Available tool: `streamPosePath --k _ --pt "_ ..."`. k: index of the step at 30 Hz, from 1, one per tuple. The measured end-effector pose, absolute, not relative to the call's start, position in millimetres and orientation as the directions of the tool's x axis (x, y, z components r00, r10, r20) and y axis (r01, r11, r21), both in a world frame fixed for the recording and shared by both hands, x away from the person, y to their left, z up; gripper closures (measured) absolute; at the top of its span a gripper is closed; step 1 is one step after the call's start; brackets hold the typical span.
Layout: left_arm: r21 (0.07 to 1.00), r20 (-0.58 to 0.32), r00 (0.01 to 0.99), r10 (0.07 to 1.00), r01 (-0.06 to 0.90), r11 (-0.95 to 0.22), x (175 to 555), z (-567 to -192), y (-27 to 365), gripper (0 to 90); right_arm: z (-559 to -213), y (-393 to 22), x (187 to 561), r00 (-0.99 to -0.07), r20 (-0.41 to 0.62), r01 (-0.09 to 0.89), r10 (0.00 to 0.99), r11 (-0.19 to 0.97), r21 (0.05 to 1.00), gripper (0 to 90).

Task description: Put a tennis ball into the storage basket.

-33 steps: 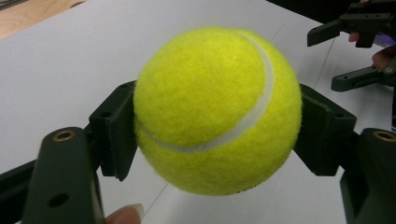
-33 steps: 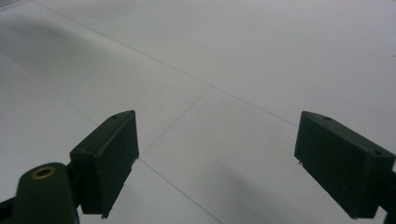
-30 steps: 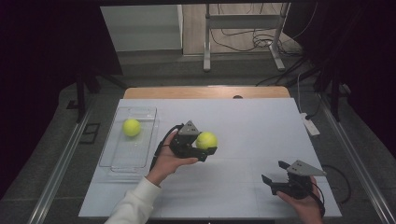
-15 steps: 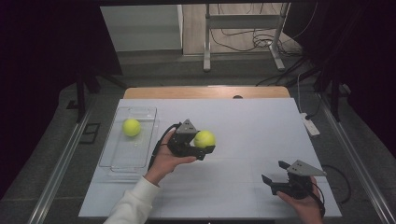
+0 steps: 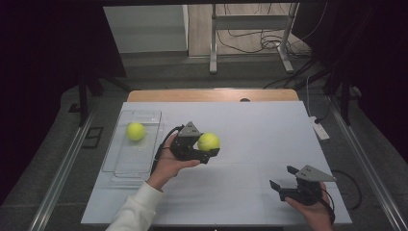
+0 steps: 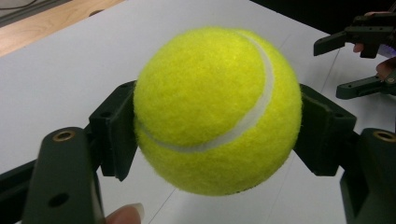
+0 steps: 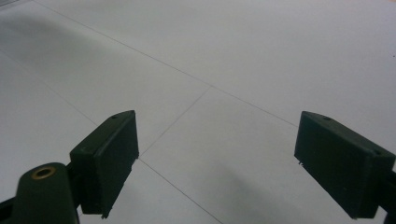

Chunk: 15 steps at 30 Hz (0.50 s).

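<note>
A yellow-green tennis ball (image 5: 208, 141) is pinched between the two black jaws of my left gripper (image 5: 210, 147), held a little above the middle of the white table. In the left gripper view the ball (image 6: 217, 109) has a pad pressed against each side. A second tennis ball (image 5: 135, 131) lies in the far end of a clear plastic tray (image 5: 121, 164) at the table's left. My right gripper (image 5: 285, 179) rests near the front right edge, open, with bare table between its pads (image 7: 108, 156). It also shows far off in the left gripper view (image 6: 359, 60).
The white table top (image 5: 269, 130) has a wooden strip along its far edge. A white power strip (image 5: 319, 129) lies at the right edge. Beyond the table stand a metal frame and cables on the floor.
</note>
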<state>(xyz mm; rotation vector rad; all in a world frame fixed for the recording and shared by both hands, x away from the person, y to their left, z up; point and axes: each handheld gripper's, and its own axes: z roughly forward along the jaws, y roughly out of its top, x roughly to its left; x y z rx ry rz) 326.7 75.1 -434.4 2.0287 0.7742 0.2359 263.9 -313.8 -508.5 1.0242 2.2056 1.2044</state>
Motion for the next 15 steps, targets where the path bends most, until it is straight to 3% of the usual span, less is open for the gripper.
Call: streamPosePath --k 15 --pt "0.835 -0.134 0.771 0.622 0.427 -0.348 325.9 -426.7 86.1 26.6 -508.7 -313.7 264.0 -0.637 -0.018 0.403 0.771 0.353 0.844 14.2"
